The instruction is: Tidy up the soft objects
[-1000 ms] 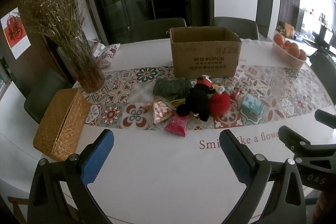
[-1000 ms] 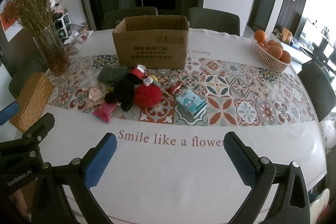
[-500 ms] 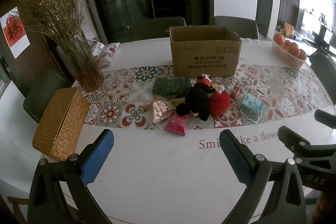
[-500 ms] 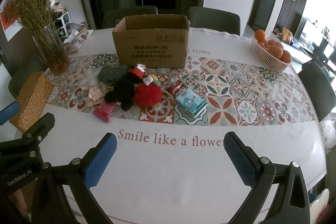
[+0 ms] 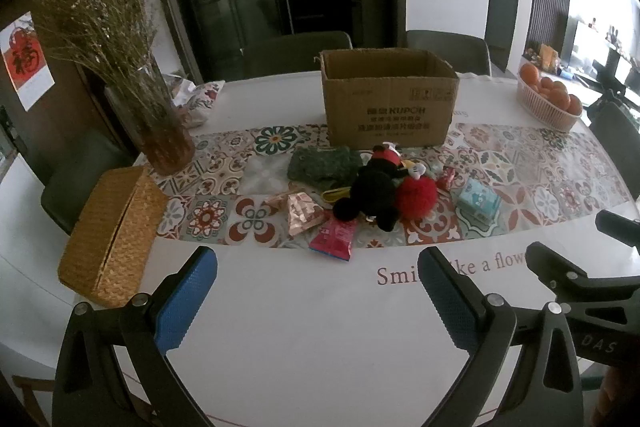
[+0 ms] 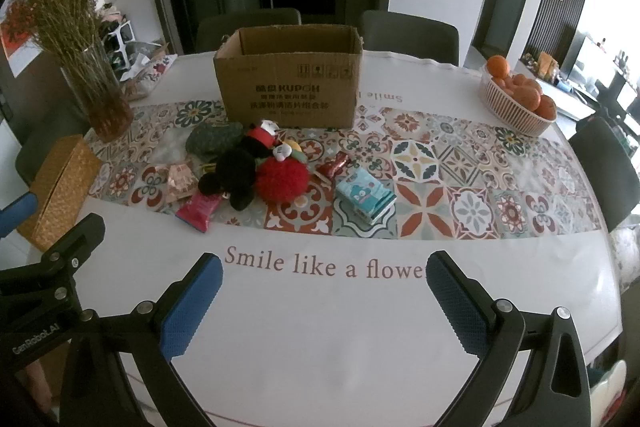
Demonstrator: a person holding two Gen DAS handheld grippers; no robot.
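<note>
Soft objects sit heaped mid-frame on the patterned runner, untouched; we judge the sorting has not begun.

Nearest, bottom of each view: our left claw [image 5: 318,301] and right claw [image 6: 322,301] hover over bare white tabletop [image 6: 320,339], jaws spread wide, nothing between the blue pads. Both held back from the heap, probably to survey it before choosing a first piece. The right claw's body shows at the lower right of the left view, so the two ride side by side.

Next out, at the runner's near edge: a pink snack packet [image 5: 334,237], a foil packet [image 5: 302,213], and a teal tissue pack [image 6: 366,199] off to the right of the heap, apart from it.

Middle: black plush mouse [image 5: 372,189] lying against a red pompom [image 6: 282,181], touching. A dark green knitted piece [image 5: 322,167] lies just behind them, towards the upper left of the heap. A small red candy wrapper [image 6: 336,167] lies just right of the pompom.

Behind the heap: open cardboard box [image 6: 290,83], flaps up, mouth free. Placed just beyond the pile, it looks to be the intended destination.

Far edges: woven box [image 5: 112,235] at left, vase of dried flowers [image 5: 154,123] upper left, basket of oranges [image 6: 518,107] upper right. Well clear of the work.
</note>
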